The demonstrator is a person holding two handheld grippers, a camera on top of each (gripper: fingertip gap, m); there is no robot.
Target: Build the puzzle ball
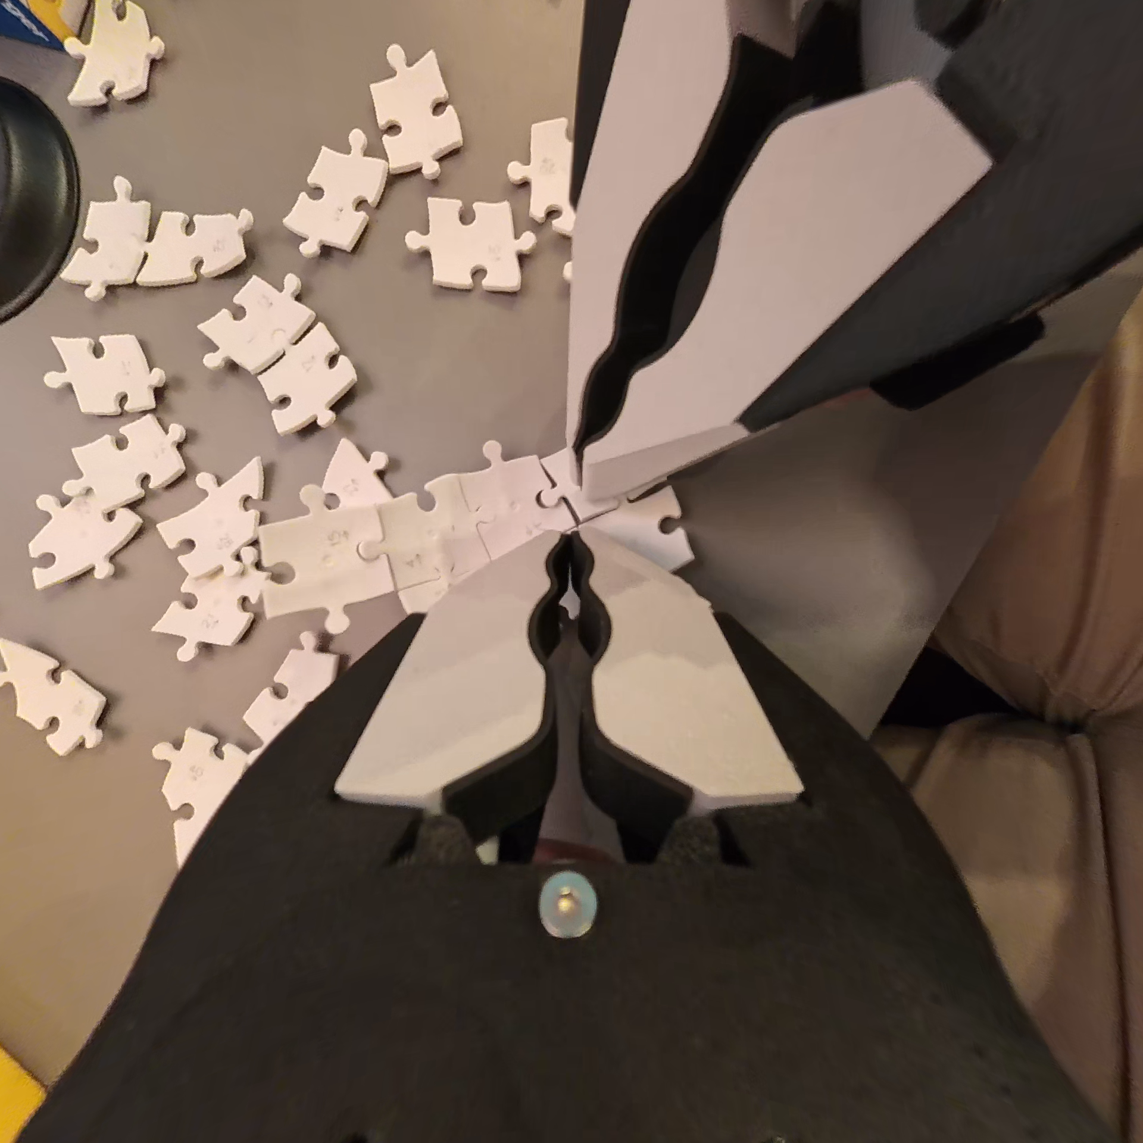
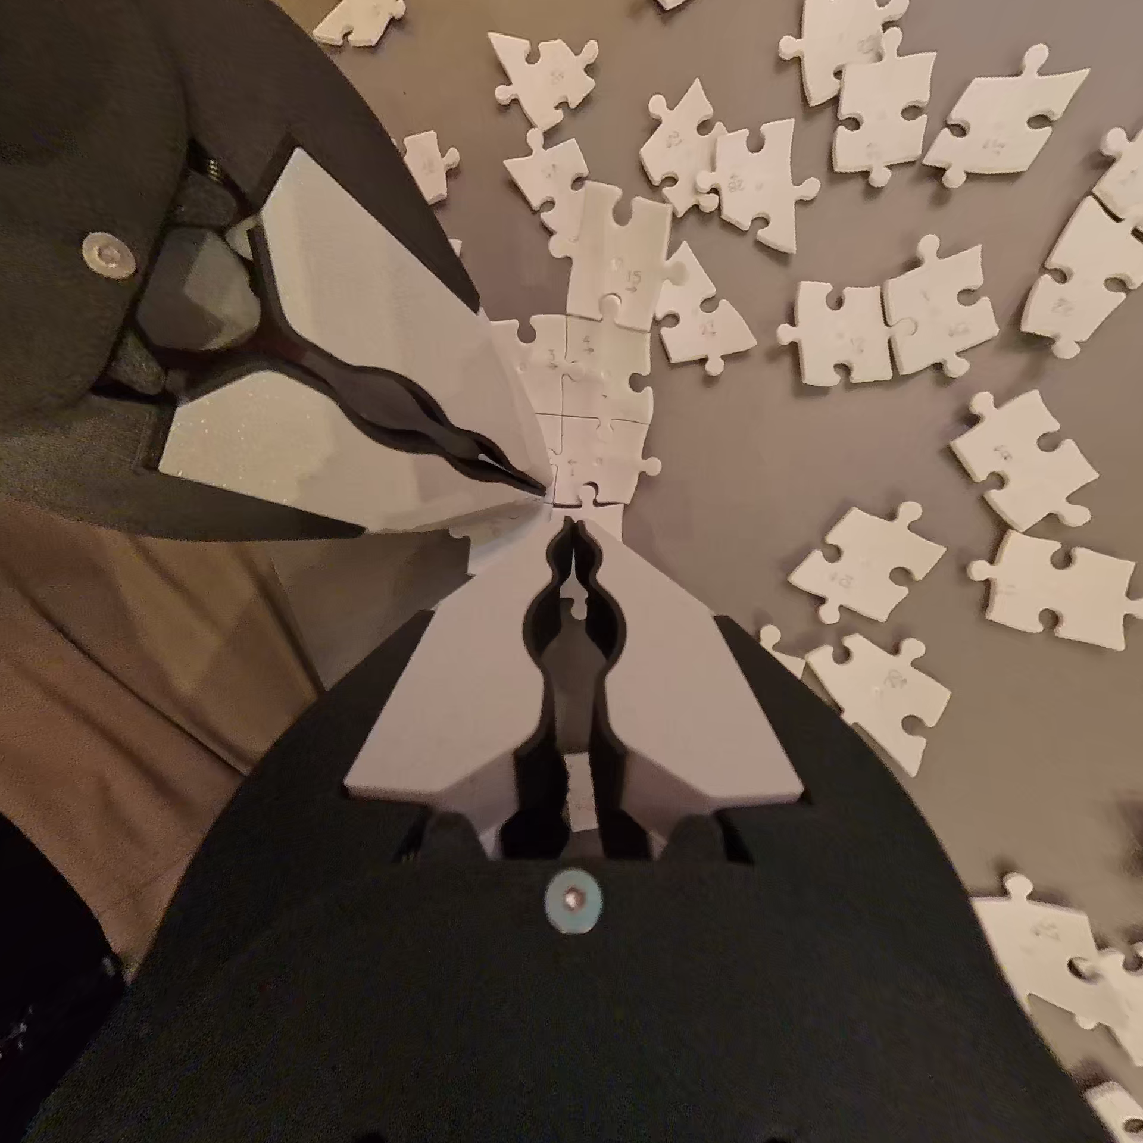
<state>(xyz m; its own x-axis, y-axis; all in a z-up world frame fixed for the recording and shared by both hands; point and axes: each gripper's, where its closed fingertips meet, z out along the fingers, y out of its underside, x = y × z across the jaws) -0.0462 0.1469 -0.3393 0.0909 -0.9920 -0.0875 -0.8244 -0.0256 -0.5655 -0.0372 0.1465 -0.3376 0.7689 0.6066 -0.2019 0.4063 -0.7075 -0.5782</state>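
A curved strip of joined white puzzle pieces (image 1: 396, 544) is held just above the grey tabletop (image 1: 495, 383), near its edge, with both tools meeting at one end of it. In the left wrist view, the left hand-held gripper (image 1: 570, 539) has its two fingers pressed together at the tips, pinching the end of the joined strip. The right hand-held gripper (image 1: 578, 461) comes in from above in that view, its tips likewise pressed together on a piece at the same end. In the right wrist view the strip (image 2: 603, 371) runs away from the right hand-held gripper (image 2: 572, 526), while the left hand-held gripper (image 2: 538, 488) reaches in from the left side. Loose white puzzle pieces (image 2: 1027, 458) lie scattered flat over the tabletop around the strip, some touching or overlapping. Beyond the tabletop edge is a tan cushioned seat (image 1: 1020, 618). A dark rounded object (image 1: 31, 192) sits at the far left edge of the left wrist view.
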